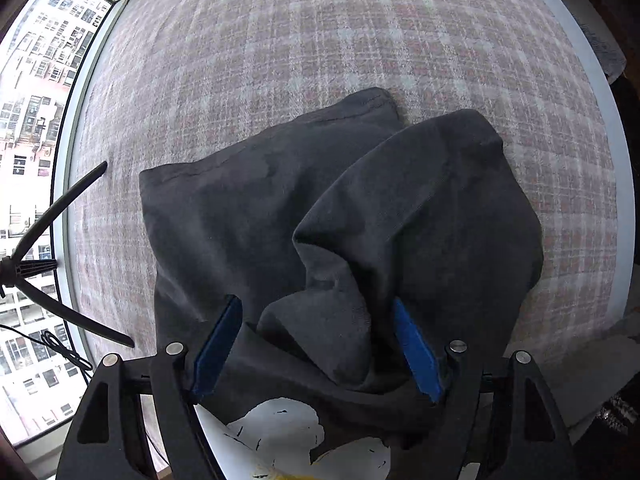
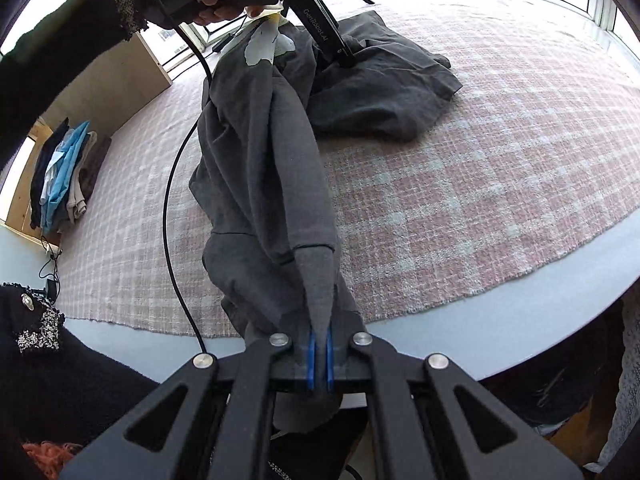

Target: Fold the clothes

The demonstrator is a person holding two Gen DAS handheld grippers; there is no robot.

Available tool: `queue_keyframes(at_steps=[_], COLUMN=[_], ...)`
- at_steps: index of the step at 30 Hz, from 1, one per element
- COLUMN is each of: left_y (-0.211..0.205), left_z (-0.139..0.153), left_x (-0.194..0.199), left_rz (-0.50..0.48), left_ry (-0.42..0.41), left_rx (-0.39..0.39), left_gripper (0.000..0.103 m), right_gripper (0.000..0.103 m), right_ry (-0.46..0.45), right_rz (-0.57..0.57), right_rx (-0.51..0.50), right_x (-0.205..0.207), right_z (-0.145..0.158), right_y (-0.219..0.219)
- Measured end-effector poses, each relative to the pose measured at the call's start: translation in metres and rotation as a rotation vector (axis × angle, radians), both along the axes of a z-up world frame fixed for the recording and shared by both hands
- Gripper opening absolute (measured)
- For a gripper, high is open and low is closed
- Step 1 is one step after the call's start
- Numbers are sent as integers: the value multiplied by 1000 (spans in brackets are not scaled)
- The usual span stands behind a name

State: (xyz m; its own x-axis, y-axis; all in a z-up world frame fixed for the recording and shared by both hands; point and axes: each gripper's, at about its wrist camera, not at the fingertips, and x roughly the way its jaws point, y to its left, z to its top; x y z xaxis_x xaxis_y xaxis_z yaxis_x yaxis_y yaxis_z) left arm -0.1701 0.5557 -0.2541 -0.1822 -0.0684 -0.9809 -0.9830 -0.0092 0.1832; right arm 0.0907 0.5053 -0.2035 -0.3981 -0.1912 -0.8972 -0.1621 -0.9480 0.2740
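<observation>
A dark grey shirt (image 1: 260, 208) with a white print (image 1: 280, 424) lies crumpled on a pink-and-white plaid blanket (image 1: 320, 40). My left gripper (image 1: 316, 302) points down at it, its blue pads set wide apart with a thick bunch of the fabric pressed between them. In the right wrist view the shirt (image 2: 260, 152) stretches from the left gripper (image 2: 344, 56) at the top down to my right gripper (image 2: 320, 334), which is shut on a narrow fold of it. The far part of the shirt lies heaped on the blanket (image 2: 480, 160).
A window (image 1: 32, 80) runs along the blanket's far edge, with black tripod legs (image 1: 52, 208) beside it. A stack of clothes (image 2: 64, 176) stands by a wooden unit at the left. A black cable (image 2: 172, 200) hangs from the person's sleeve (image 2: 60, 40). A pale blue sheet edge (image 2: 520, 320) borders the blanket.
</observation>
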Motion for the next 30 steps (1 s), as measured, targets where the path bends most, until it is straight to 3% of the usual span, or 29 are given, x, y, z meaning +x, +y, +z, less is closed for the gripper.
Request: queue_keyframes(at_steps=[1,2,4,7,11,16,20,23,26,29,30], left_y=[0,0,-5,-23,-82,-223,-344,-429,-481,-515,-523], left_z=[-3,-4,5,46,135,270,349,399,406,358,319], left_x=[-2,-4,0,-9,-53,-95,-69,-48,-13,0,4], left_rz=[13,30,26,81,294,568,677,744,789,869,884], left_ry=[-28,-58,-75,-165,-187,-85,65,176,229,166,92], left_rx=[5,12,55,189,433,776,919,995,993,937,872], left_gripper=[37,21,9,9,8,7,6,6,7,9,10], right_gripper=[3,3,3,3,3,3,3,3,3,3,3], right_ry=[1,-1,6,45,135,303,483,596,649,555,518], right_rz=[-1,-3,-11,-7,-6,-9,1,29,82,157,182], right_rx=[2,1,2,28,144,354,473,505,483,443,429], right_x=[0,-1,-2,-8,-20,-48,-63,-69,-79,-106,-116], right_z=[0,-1,1,18,69,165,250,302,323,274,255], right_y=[2,5,10,15,31,53,55,51,46,21,12])
